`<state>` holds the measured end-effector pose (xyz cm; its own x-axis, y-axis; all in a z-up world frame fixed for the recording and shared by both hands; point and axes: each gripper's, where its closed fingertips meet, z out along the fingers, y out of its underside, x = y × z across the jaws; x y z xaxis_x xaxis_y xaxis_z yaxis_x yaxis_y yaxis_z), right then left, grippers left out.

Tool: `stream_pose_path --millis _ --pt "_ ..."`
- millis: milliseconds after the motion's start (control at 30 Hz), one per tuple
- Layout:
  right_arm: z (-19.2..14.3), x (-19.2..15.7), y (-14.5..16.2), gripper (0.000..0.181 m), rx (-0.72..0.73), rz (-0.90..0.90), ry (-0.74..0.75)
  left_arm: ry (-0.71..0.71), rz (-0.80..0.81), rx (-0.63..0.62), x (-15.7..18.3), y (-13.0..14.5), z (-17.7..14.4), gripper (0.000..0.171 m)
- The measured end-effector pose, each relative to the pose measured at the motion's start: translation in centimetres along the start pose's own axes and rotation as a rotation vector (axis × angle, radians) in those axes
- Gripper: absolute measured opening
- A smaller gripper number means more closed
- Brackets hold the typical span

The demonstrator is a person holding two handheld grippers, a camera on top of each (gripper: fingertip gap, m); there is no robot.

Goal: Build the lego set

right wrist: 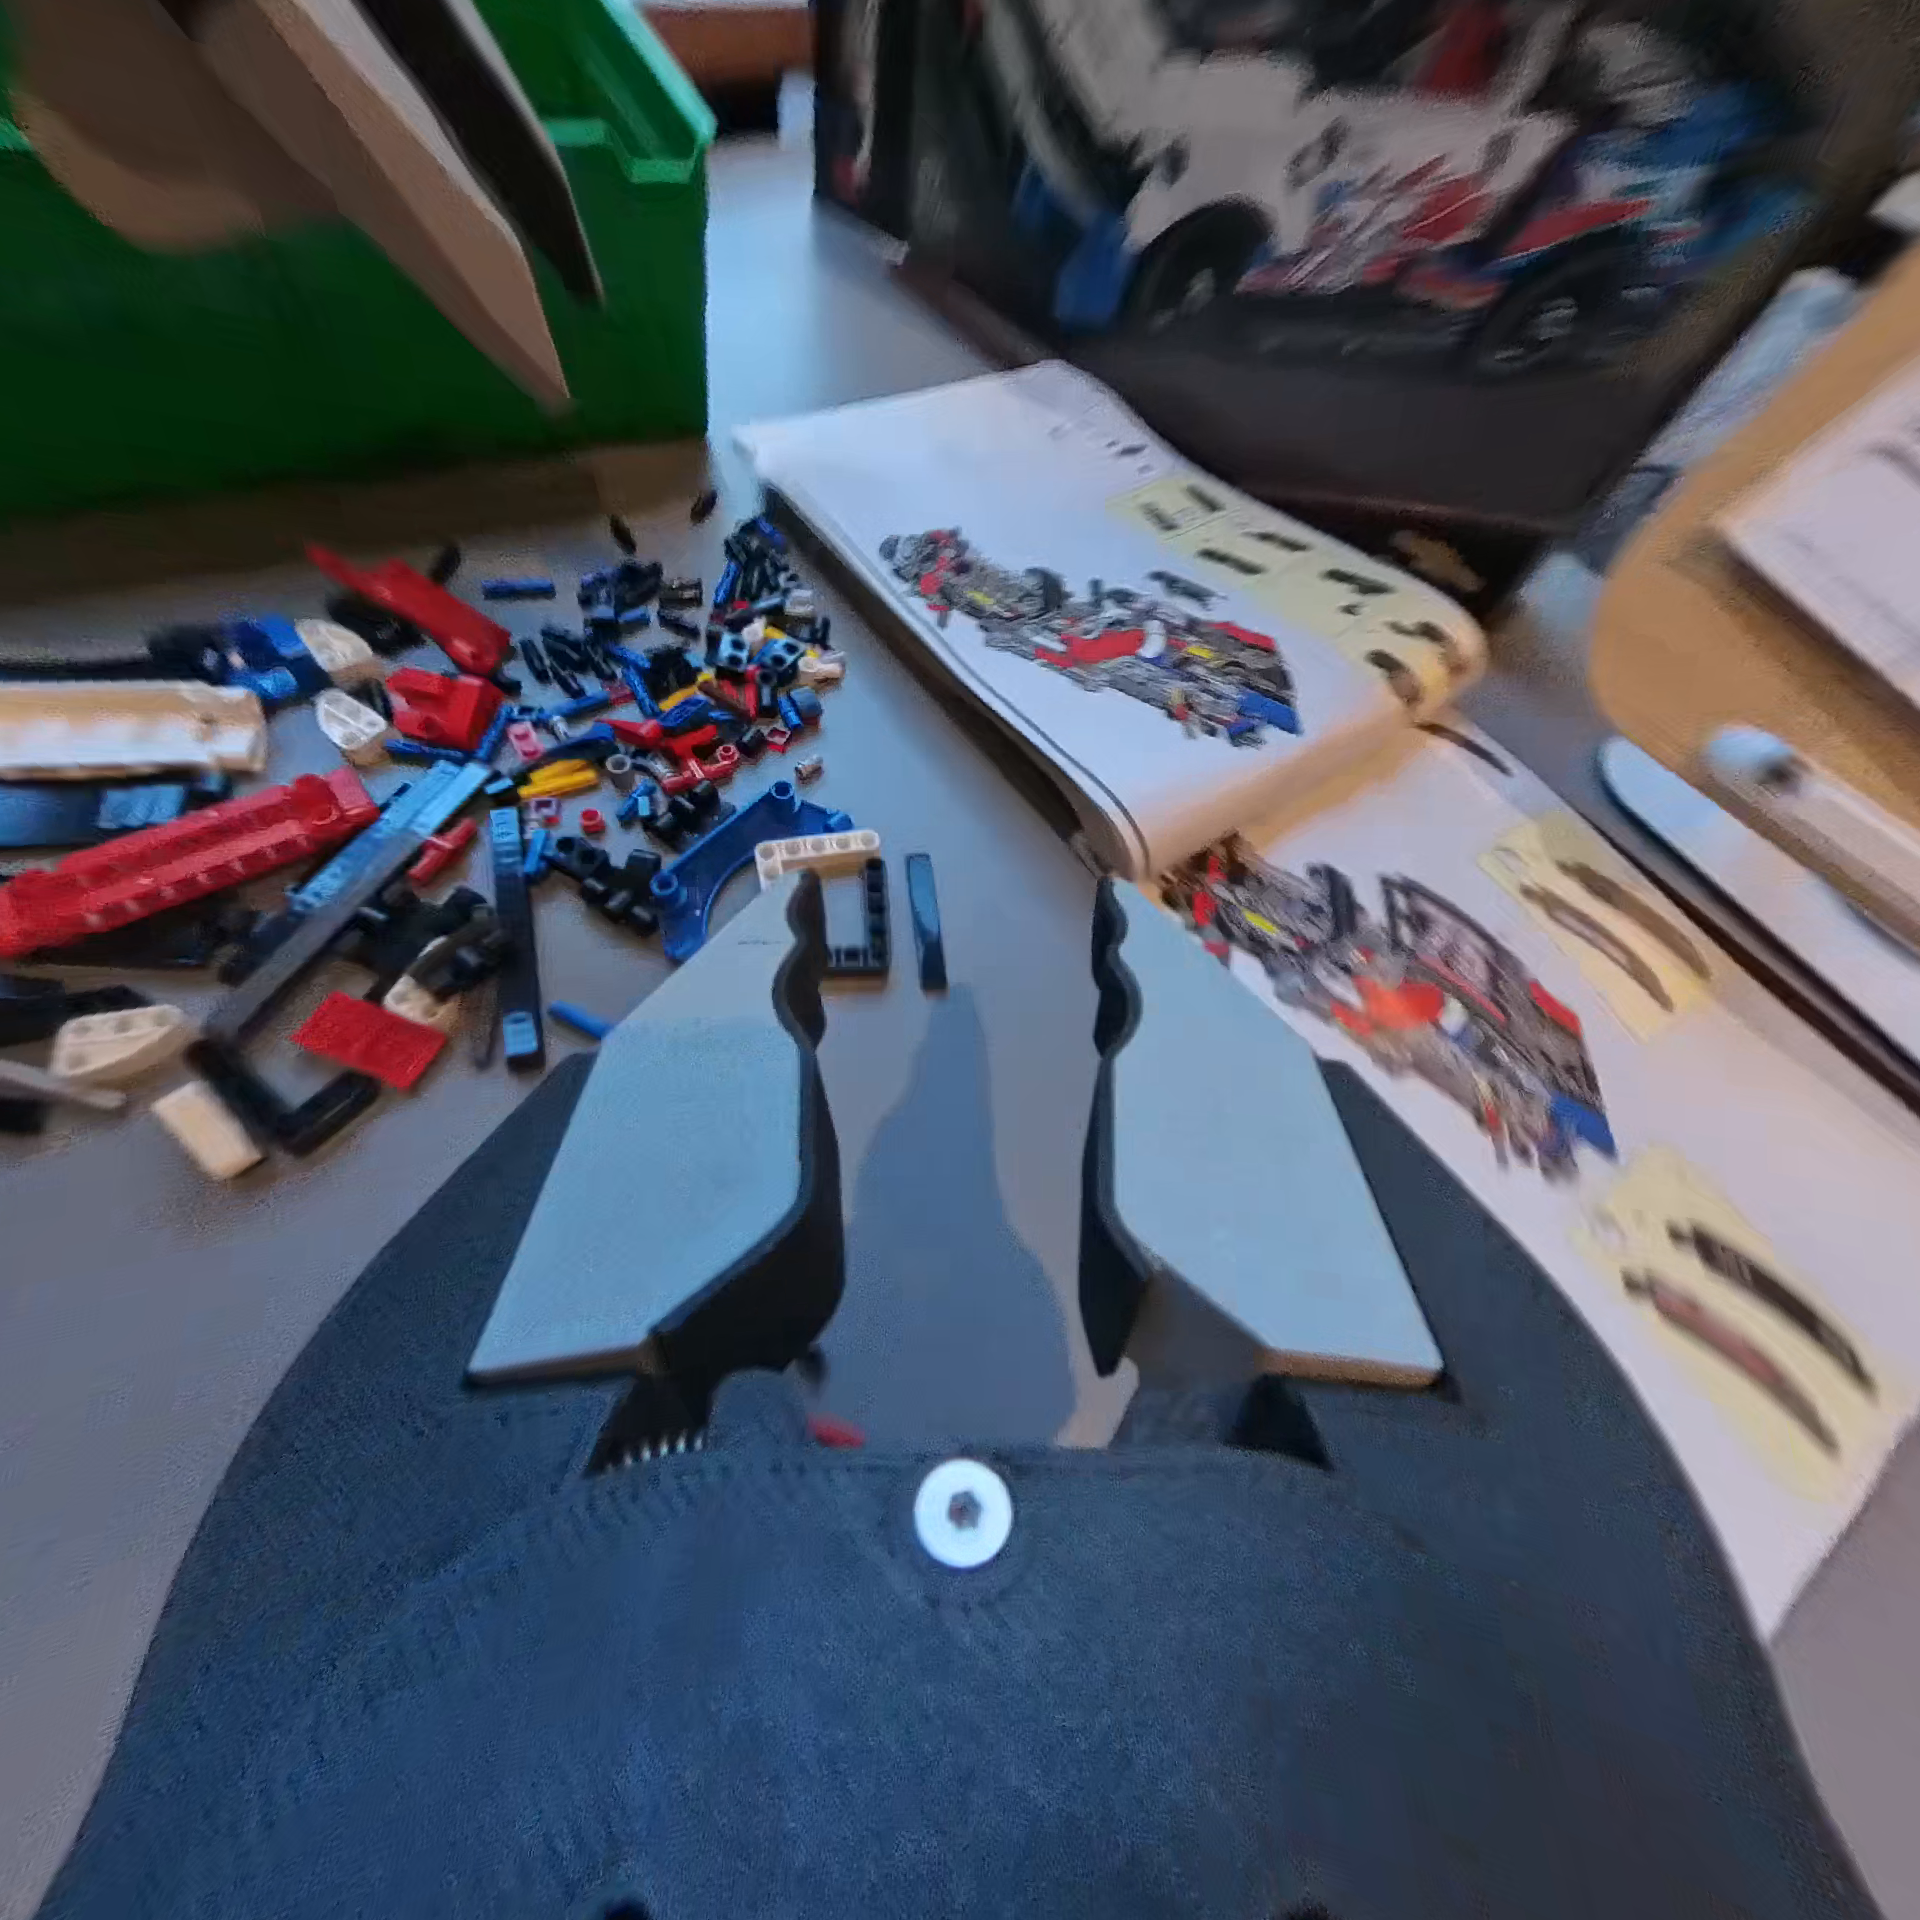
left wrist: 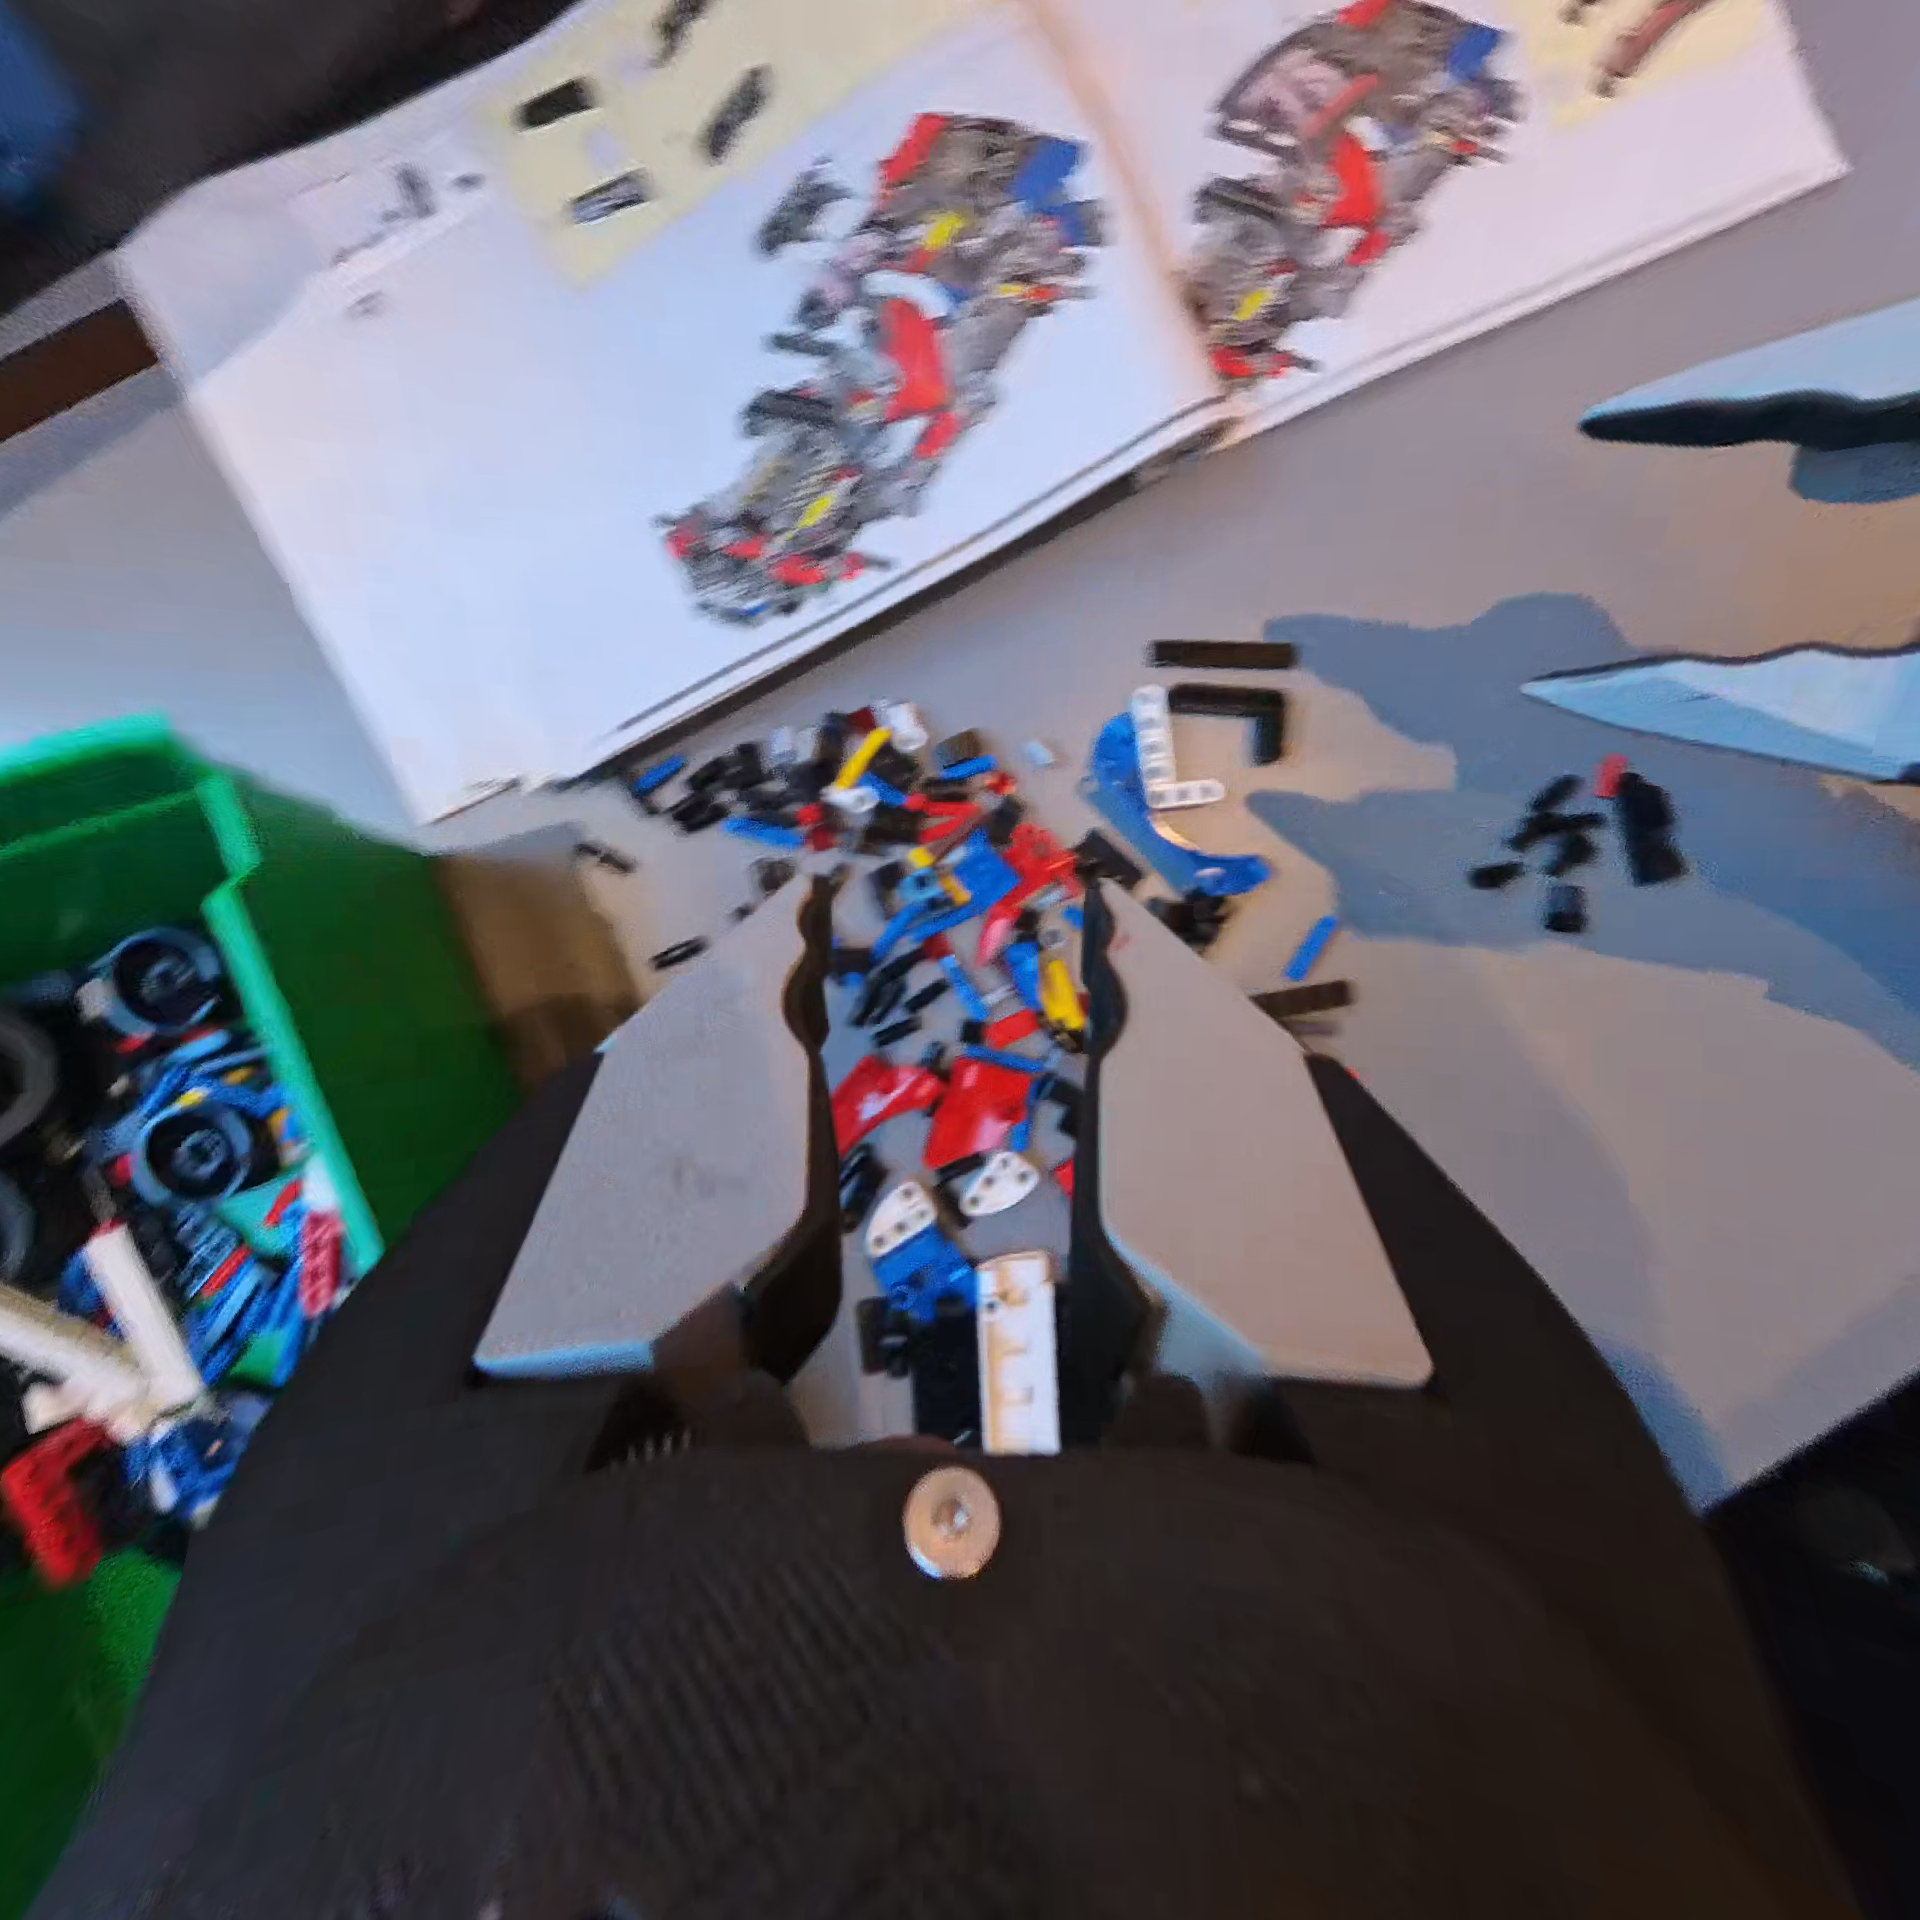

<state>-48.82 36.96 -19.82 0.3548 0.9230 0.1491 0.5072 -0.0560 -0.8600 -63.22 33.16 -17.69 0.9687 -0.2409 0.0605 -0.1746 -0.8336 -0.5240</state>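
A pile of loose red, blue, black and white lego pieces [left wrist: 935, 935] lies on the grey table [left wrist: 1507, 1195]. My left gripper [left wrist: 951, 894] hangs open and empty above this pile. The pile also shows in the right wrist view [right wrist: 623, 707], at the left. My right gripper [right wrist: 951, 904] is open and empty over bare table, with a black L-shaped piece [right wrist: 862, 925] and a short black beam [right wrist: 925, 914] just beyond its tips. A blue curved piece [right wrist: 727, 862] lies beside them. The left gripper's fingers [right wrist: 416, 187] show at the top left of the right wrist view.
An open instruction booklet [left wrist: 644, 343] lies beyond the pile; it also shows in the right wrist view [right wrist: 1091, 582]. A green bin [left wrist: 312, 987] with more parts stands at the left. The set's box [right wrist: 1351, 208] stands at the back. A wooden box [right wrist: 1766, 582] is at the right. Measured from the fingertips, the black L-shaped piece [right wrist: 862, 925] is 10 cm or so from the right gripper and 15 cm from the left. It turns up in the left wrist view [left wrist: 1231, 715] as well.
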Motion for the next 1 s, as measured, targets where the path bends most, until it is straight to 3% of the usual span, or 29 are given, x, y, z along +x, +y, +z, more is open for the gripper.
stream_pose_path --millis 133,233,300,400,433,500,700,1000 --pt "8.0 2.0 -0.4 0.049 -0.19 -0.286 0.103 -0.054 -0.043 0.021 -2.5 1.2 1.0 0.04" --pt "12.5 2.4 1.3 0.055 -0.317 -0.491 0.106 -0.092 -0.074 0.02 -4.1 1.9 2.7 0.036" --pt "14.0 2.2 1.6 0.031 -0.328 -0.593 0.103 -0.108 -0.09 0.014 -5.0 2.2 3.7 0.034" --pt "14.8 2.5 1.0 0.025 -0.328 -0.747 0.142 -0.141 -0.104 0.047 -6.6 1.7 5.1 0.024" --pt "15.0 2.3 1.0 0.014 -0.342 -0.769 0.133 -0.168 -0.108 0.07 -7.4 1.2 5.4 0.019" --pt "15.0 2.4 0.3 0.003 -0.324 -0.754 0.143 -0.197 -0.105 0.093 -8.7 0.6 6.2 0.006" --pt "15.6 2.6 -1.1 0.001 -0.277 -0.452 0.063 -0.095 -0.162 0.072 -8.3 0.0 8.6 0.0" --pt "15.8 2.5 -1.5 0.002 -0.246 -0.383 0.052 -0.151 -0.105 0.017 -8.1 -0.7 11.5 0.0"
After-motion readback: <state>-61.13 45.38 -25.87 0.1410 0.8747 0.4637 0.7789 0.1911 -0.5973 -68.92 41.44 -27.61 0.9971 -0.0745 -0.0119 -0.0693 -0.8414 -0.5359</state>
